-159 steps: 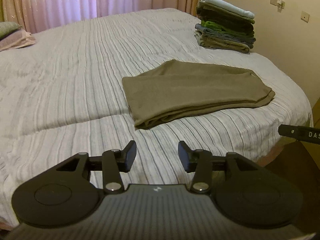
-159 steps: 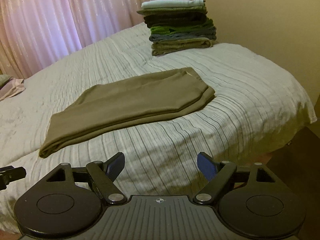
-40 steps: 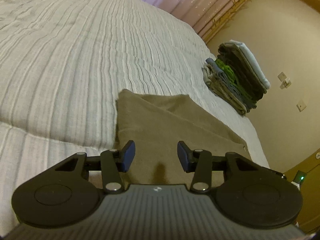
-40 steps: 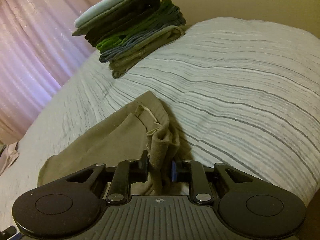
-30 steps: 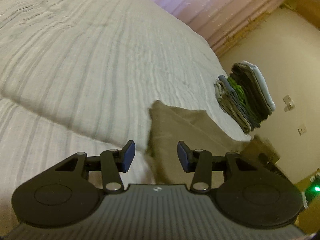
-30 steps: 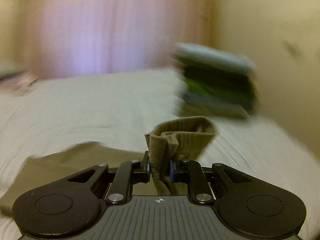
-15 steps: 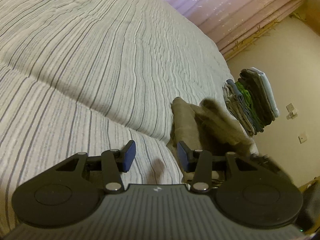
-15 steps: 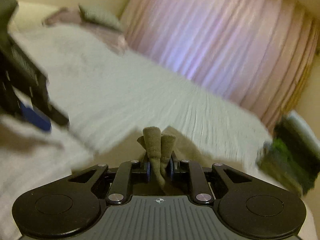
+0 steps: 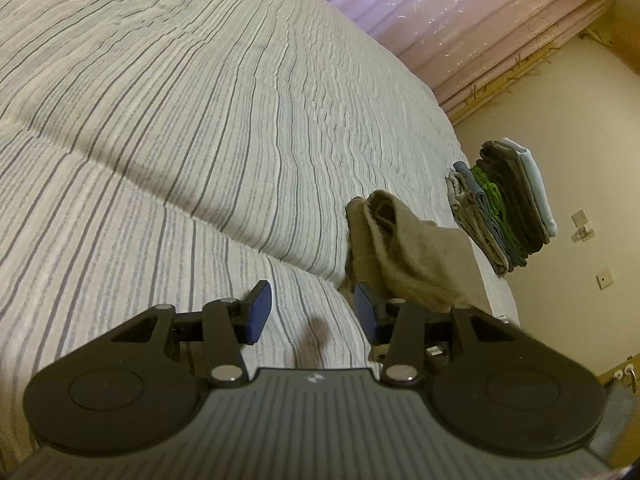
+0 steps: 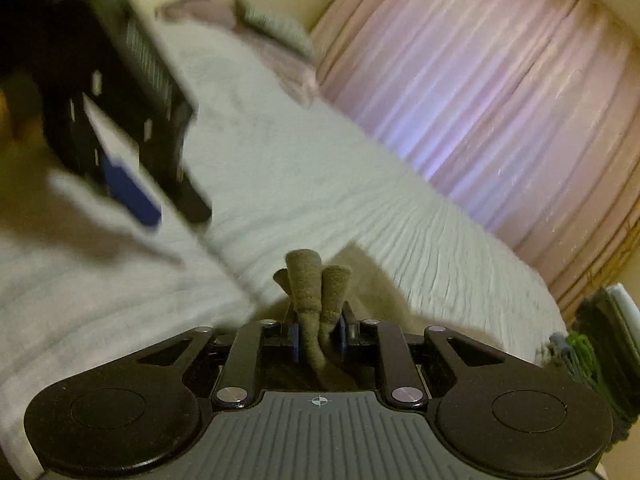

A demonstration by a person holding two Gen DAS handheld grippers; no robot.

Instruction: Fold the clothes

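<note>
The striped bed (image 9: 200, 120) fills your view. The brown garment (image 9: 412, 256) lies near its edge, one end clenched in your right gripper (image 10: 318, 338). Your left gripper (image 9: 312, 312) gapes, probably empty. Lay corners evenly.

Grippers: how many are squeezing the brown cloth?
1. The right gripper is shut on the brown cloth. The left gripper is open beside the cloth, over the striped bed.

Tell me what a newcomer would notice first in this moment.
The right gripper is clamped on a bunched end of the olive-brown garment above the striped bed. The left gripper hangs open beside the same crumpled cloth. A neat stack of folded clothes sits at the bed's far corner.
</note>
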